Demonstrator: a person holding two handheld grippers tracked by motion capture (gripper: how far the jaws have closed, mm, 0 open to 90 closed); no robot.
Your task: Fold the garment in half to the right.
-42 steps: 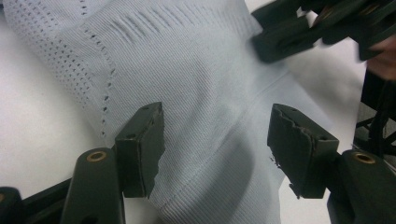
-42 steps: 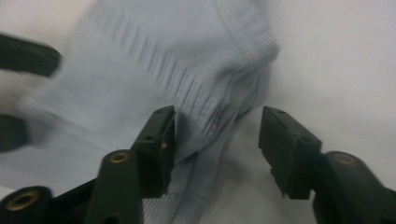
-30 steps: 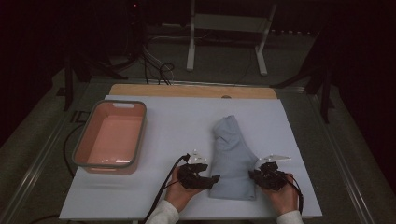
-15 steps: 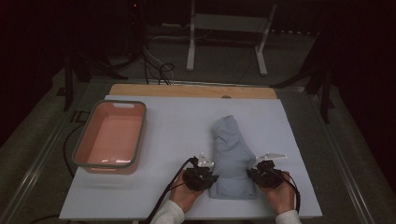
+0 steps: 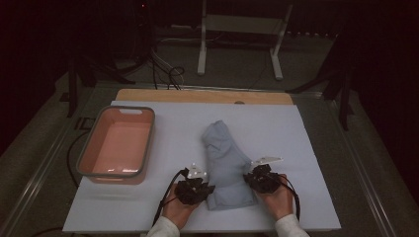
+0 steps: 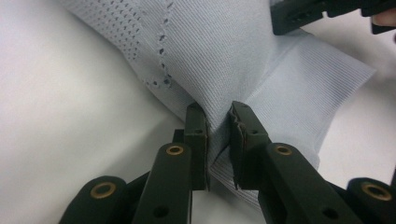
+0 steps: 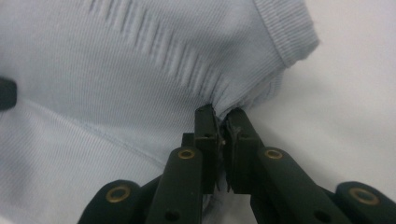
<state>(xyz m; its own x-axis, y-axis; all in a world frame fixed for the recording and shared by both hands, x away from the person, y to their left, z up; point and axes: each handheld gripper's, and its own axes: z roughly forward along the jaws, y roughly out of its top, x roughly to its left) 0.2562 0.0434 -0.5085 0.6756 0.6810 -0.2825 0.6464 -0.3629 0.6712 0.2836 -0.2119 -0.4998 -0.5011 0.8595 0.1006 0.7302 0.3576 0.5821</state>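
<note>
Now the pale blue garment (image 5: 226,165) lies bunched at centre frame of the high view on the white board (image 5: 306,148), wide end toward the bottom edge. Left gripper (image 5: 210,189) is pinched on its lower-left edge, jaws having just been closing, with a fold of fabric (image 6: 219,128) between them. Right gripper (image 5: 247,178) is clamped on the lower-right edge, cloth gathered into pleats at the pads (image 7: 222,123). Versus a second ago, both grippers sit closer in toward the garment, whose lower part looks narrower. Pink tub (image 5: 84,158) at left of frame is unchanged, well apart from the garment.
</note>
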